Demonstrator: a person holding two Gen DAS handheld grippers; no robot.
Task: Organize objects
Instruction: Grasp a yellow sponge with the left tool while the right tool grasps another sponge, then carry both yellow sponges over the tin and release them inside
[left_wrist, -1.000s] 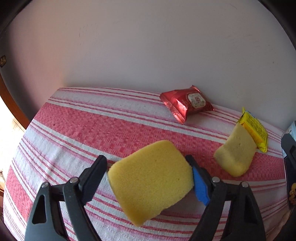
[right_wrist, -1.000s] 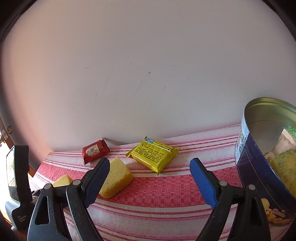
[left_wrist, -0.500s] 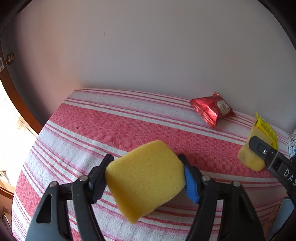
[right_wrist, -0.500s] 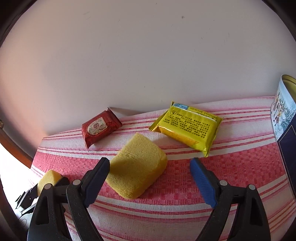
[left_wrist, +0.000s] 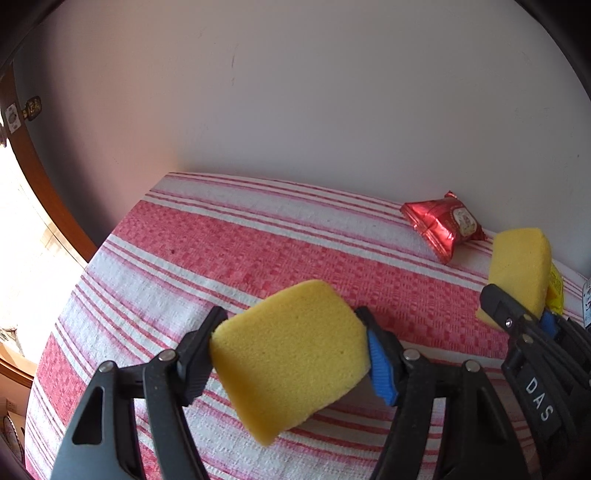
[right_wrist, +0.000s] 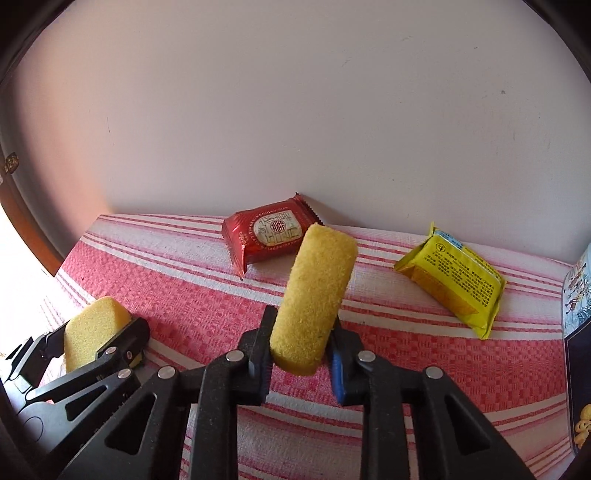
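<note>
Right wrist view: right gripper (right_wrist: 301, 345), open 1 s ago, now clamps 2nd sponge (right_wrist: 314, 299) off counter (right_wrist: 424, 350); left gripper (left_wrist: 290, 354) still grips 1st sponge (left_wrist: 288, 354), so both look ready for tin (right_wrist: 578, 332).

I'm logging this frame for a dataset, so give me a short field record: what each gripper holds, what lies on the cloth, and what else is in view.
left gripper: shut on a yellow sponge, lifted off the cloth
right gripper: shut on a second sponge, held on edge
on cloth: red packet by the wall, yellow packet to its right
surface: red-and-white striped cloth
right edge: part of a blue tin
</note>
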